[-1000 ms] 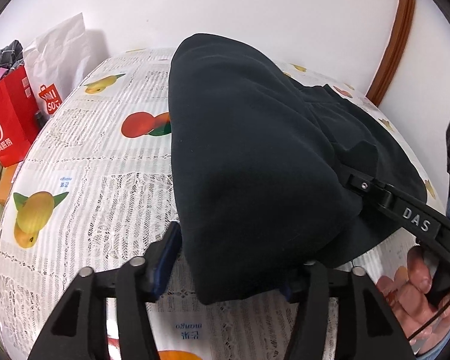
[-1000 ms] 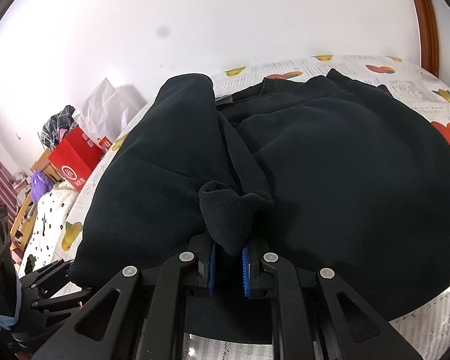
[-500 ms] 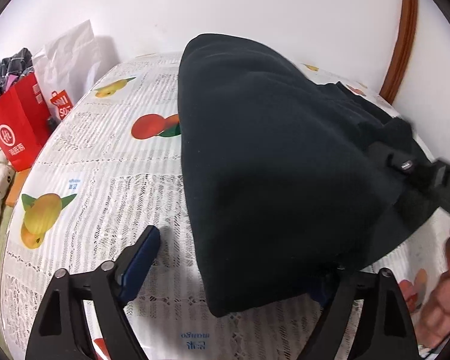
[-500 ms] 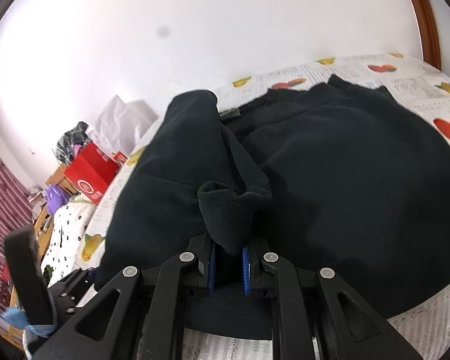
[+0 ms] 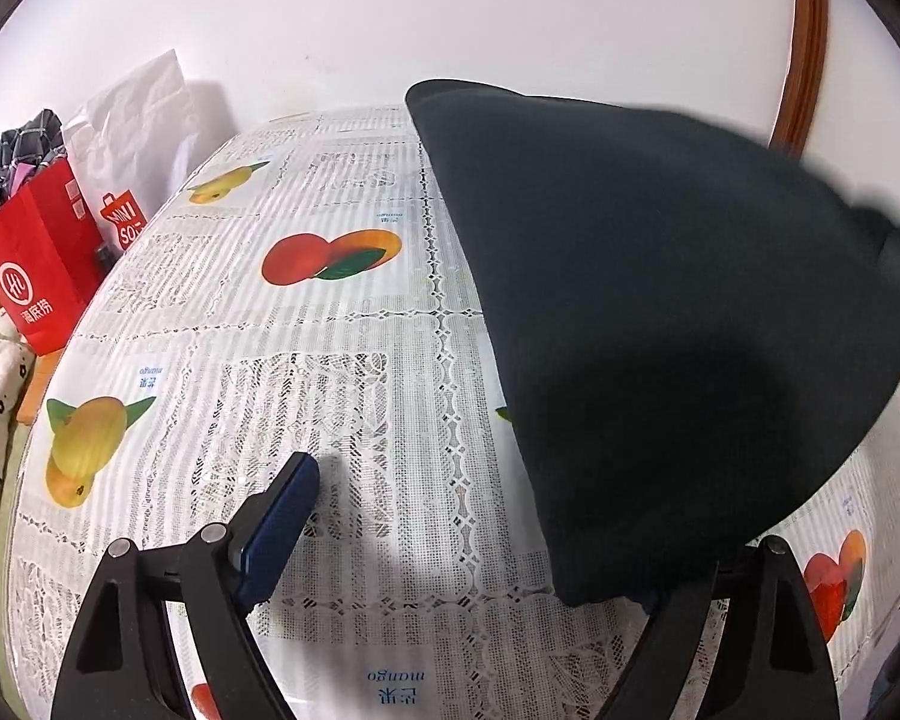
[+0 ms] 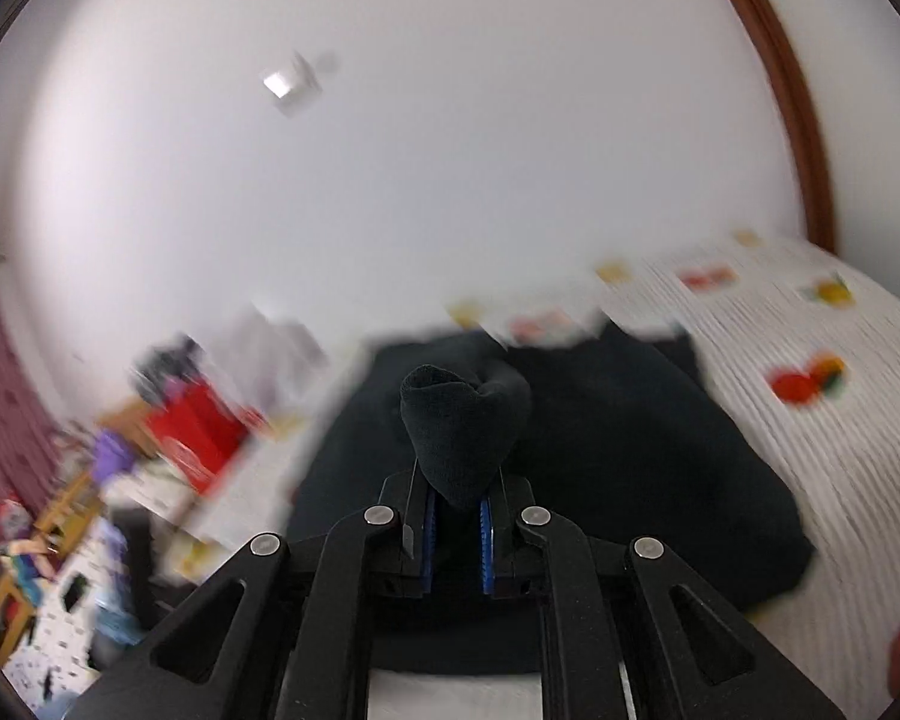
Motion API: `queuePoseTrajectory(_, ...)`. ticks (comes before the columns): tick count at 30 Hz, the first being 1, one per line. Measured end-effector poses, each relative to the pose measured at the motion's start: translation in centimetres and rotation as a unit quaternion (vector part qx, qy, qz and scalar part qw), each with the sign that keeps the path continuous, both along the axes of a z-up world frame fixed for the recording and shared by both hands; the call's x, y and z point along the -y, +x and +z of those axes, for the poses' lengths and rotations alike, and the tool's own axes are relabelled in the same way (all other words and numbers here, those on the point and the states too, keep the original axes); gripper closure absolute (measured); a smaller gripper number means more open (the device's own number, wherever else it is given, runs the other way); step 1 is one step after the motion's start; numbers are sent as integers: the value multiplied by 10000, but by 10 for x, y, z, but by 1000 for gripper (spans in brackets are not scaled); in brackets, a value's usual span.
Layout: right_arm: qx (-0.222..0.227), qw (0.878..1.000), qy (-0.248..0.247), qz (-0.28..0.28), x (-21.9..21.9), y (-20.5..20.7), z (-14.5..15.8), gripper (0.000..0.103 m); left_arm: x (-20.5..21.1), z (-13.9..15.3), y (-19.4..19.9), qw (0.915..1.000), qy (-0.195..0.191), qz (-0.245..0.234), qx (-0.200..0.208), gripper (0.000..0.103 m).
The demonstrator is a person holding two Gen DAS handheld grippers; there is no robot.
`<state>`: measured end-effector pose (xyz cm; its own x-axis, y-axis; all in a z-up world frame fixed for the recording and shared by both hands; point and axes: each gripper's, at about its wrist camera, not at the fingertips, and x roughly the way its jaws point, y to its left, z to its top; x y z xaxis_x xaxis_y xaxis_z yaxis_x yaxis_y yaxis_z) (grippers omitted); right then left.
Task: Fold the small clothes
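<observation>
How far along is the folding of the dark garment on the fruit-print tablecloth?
Done: one side of the dark garment lies doubled over. In hand: the right gripper is shut on a bunched cuff; the left gripper is open over the tablecloth. Left: laying that part down and finishing the folds.

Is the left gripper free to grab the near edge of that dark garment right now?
Probably yes: the left gripper stands open, and the dark garment has its near edge lying beside the right finger, nothing between.

A dark, near-black garment lies folded over on a fruit-printed tablecloth. One bunched cuff stands lifted above it.
</observation>
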<state>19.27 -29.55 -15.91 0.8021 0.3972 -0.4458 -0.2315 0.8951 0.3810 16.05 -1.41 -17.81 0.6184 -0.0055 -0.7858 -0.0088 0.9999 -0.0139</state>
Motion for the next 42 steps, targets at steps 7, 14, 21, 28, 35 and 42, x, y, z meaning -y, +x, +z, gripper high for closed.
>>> queuePoseTrajectory(7,-1070,9921,-615,-213,-11,19,-51,92,-4,5,-5,9992,-324,-238,60,19)
queuePoseTrajectory(14,-1140,9915,-554,-291,-7,23,-51,91,18,11,-3,9986,-290,-425,101,19)
queuePoseTrajectory(21,-1198,9911,-478,-330,-4,23,-50,91,53,23,-1,9964,-138,-810,194,19)
queuePoseTrajectory(28,-1230,9917,-263,-258,2,24,-51,91,55,5,11,9986,-32,-514,-98,14)
queuePoseTrajectory(35,-743,9969,-209,-147,8,24,-24,92,63,6,7,9985,297,-454,-60,13)
queuePoseTrajectory(42,250,9960,37,-858,60,-4,10,93,56,5,9,9992,124,-366,-80,13)
